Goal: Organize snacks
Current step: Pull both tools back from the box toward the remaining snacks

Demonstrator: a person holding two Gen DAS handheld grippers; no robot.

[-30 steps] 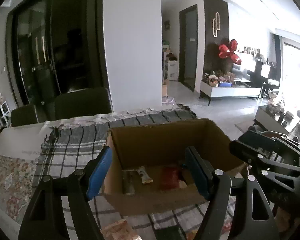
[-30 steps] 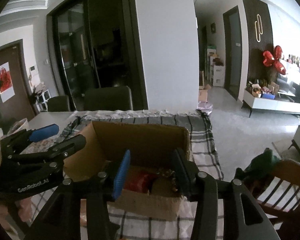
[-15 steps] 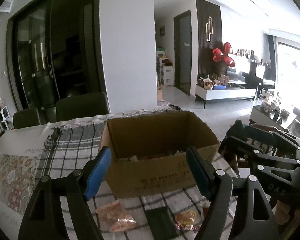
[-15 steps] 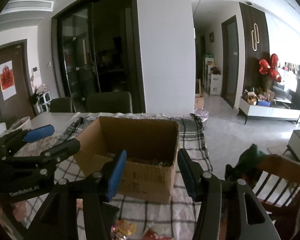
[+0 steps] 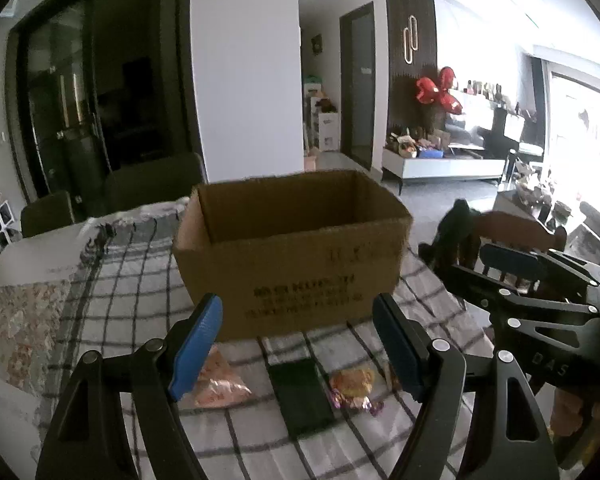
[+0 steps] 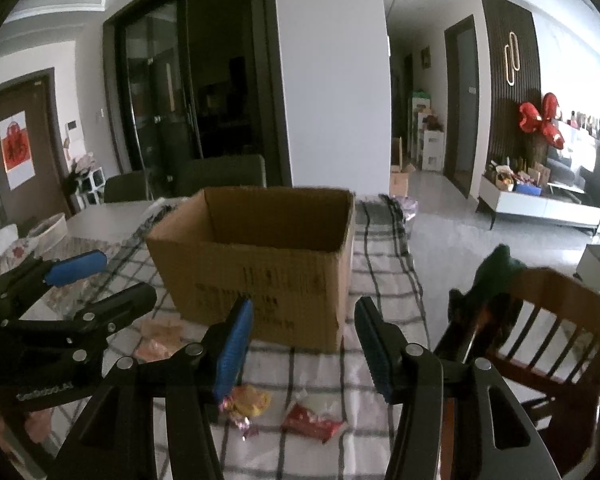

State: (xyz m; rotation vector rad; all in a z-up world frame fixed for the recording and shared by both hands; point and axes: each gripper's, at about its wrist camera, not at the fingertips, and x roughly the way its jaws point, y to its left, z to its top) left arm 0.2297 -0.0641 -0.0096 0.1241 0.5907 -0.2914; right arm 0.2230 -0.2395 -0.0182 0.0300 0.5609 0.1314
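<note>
An open cardboard box [image 5: 292, 248] [image 6: 260, 272] stands on the checked tablecloth [image 5: 132, 280]. In front of it lie loose snacks: a pink packet [image 5: 216, 384], a dark green packet [image 5: 300, 392], a yellow wrapped candy [image 5: 352, 384] [image 6: 252, 400] and a red packet [image 6: 312, 426]. More pink packets [image 6: 160, 340] lie left of the box. My left gripper [image 5: 298, 308] [image 6: 124, 276] hovers open over the pink and green packets, nothing between its blue pads. My right gripper [image 6: 304, 308] [image 5: 470, 264] hangs open above the candy and red packet, also empty. The box's inside is hidden from here.
A wooden chair [image 6: 548, 320] with a dark green thing [image 6: 496, 268] on it stands right of the table edge. Dark chairs [image 5: 152, 184] stand behind the table. A floral mat [image 5: 20, 312] lies at the left.
Both grippers have drawn back from over the box and sunk lower. The box's inside has gone from view and the snacks on the cloth have appeared. The right jaws stand wider.
</note>
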